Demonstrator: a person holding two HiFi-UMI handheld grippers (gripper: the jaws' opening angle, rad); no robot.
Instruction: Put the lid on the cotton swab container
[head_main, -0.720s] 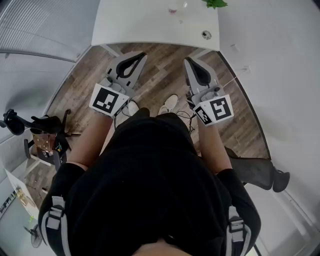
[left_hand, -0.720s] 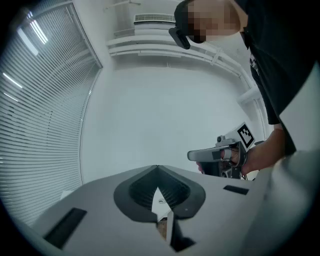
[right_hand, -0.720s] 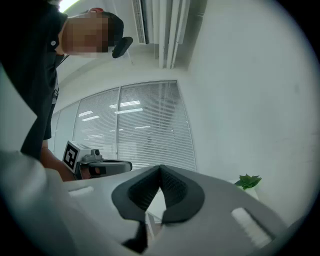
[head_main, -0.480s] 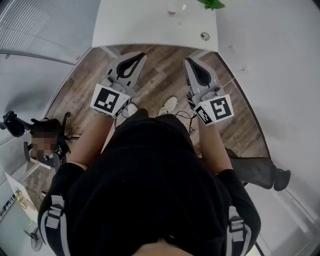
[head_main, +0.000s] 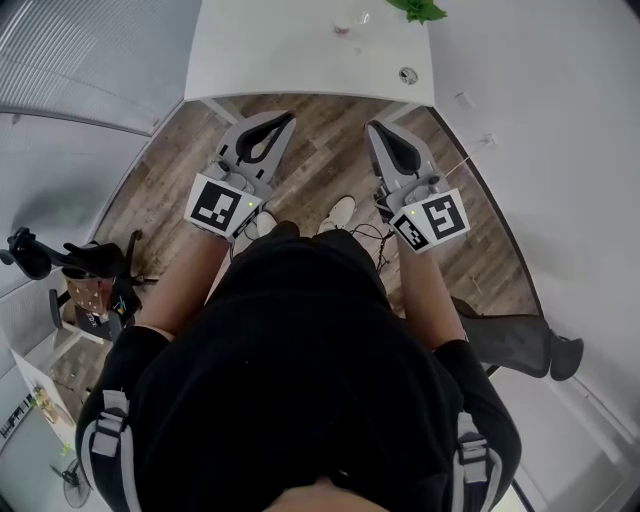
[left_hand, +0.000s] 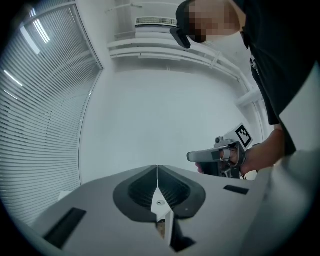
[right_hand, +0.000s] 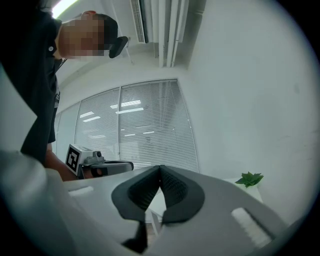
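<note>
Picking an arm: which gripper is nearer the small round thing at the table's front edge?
The right gripper; the round thing lies just past its jaws, while the left gripper sits farther left.

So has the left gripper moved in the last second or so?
No. The left gripper sits just as far below the white table and its near edge as before; only the whole view shifted slightly.

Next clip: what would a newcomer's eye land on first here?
The left tongs and right tongs, both shut and empty, are held level side by side over the wood floor. Beyond them stands a white table with a green plant at its far edge; the small items on it are too small to identify.
</note>
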